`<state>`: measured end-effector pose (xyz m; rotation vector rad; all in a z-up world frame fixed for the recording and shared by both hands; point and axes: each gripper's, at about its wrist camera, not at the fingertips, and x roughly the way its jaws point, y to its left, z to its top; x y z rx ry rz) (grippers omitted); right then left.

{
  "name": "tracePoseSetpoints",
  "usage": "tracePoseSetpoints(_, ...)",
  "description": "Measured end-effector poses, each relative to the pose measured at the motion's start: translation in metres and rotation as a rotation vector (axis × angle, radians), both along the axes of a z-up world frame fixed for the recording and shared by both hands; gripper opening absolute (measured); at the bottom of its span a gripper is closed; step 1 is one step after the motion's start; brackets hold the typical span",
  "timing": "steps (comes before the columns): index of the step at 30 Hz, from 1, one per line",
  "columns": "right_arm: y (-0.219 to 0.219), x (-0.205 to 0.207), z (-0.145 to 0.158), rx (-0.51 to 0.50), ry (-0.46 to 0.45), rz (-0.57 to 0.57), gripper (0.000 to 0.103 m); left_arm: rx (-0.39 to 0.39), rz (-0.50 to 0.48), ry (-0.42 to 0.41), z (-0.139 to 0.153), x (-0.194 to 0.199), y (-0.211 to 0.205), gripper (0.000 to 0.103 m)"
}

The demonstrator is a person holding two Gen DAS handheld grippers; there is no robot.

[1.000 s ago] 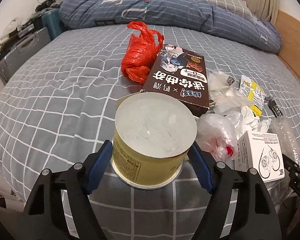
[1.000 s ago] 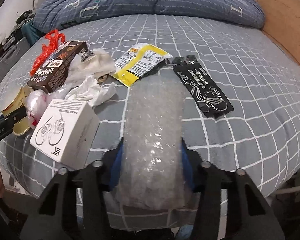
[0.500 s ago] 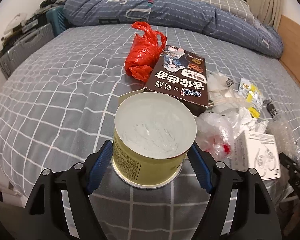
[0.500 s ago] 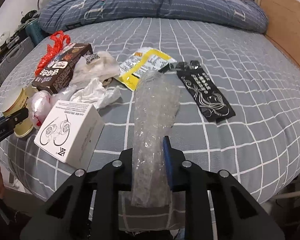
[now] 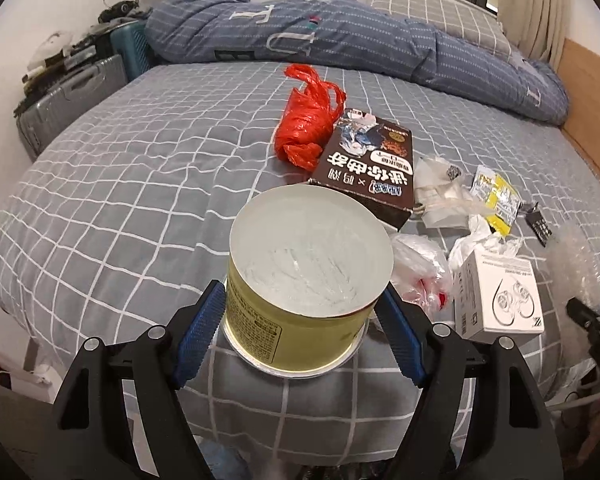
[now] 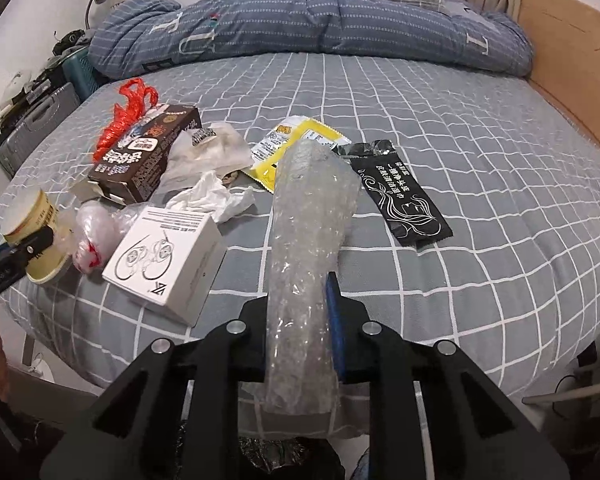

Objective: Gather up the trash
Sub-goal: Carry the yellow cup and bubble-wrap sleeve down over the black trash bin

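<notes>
My left gripper (image 5: 300, 320) is shut on a yellow paper cup (image 5: 300, 280) with a white inside, held just above the bed's front edge. My right gripper (image 6: 300, 320) is shut on a sheet of clear bubble wrap (image 6: 308, 216), lifted off the bed. The cup also shows at the left of the right wrist view (image 6: 32, 216). More trash lies on the bed: a red plastic bag (image 5: 308, 120), a brown snack box (image 5: 368, 164), a white earphone box (image 6: 164, 256), a white tissue (image 6: 212, 196), a yellow wrapper (image 6: 296, 140) and a black sachet (image 6: 400, 196).
The grey checked bed (image 6: 480, 140) has a rolled blue duvet (image 6: 300, 28) at the far end and a wooden board (image 6: 568, 52) on the right. Suitcases (image 5: 72, 96) stand by the left wall. A clear bag with red inside (image 5: 420, 276) lies beside the cup.
Both grippers rose and pulled back from the bed. The right gripper closed tightly on the bubble wrap and lifted it. The left gripper kept its hold on the cup.
</notes>
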<state>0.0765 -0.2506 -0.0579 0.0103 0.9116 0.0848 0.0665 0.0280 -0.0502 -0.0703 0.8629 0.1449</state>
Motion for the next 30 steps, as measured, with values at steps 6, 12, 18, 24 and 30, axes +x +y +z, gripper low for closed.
tracePoseSetpoints(6, 0.008, -0.008, 0.004, -0.019, -0.005, 0.015, 0.020, 0.005, 0.012, 0.030, -0.021, -0.002, 0.004, 0.076)
tracePoseSetpoints(12, 0.016, -0.005, -0.004, -0.039, 0.008, 0.030, 0.020, 0.031, 0.012, 0.021, -0.020, -0.013, 0.005, 0.087)
tracePoseSetpoints(18, 0.018, -0.003, -0.006, -0.034, 0.012, 0.035, 0.020, 0.044, 0.032, -0.019, -0.010, -0.017, 0.007, 0.091)
tracePoseSetpoints(24, 0.018, -0.004, -0.005, -0.039, 0.011, 0.036, 0.020, 0.001, 0.012, -0.012, -0.013, -0.006, 0.008, 0.072)
tracePoseSetpoints(30, 0.018, -0.008, -0.001, -0.046, 0.004, 0.040, 0.019, -0.018, 0.011, -0.014, -0.010, -0.007, 0.008, 0.071)
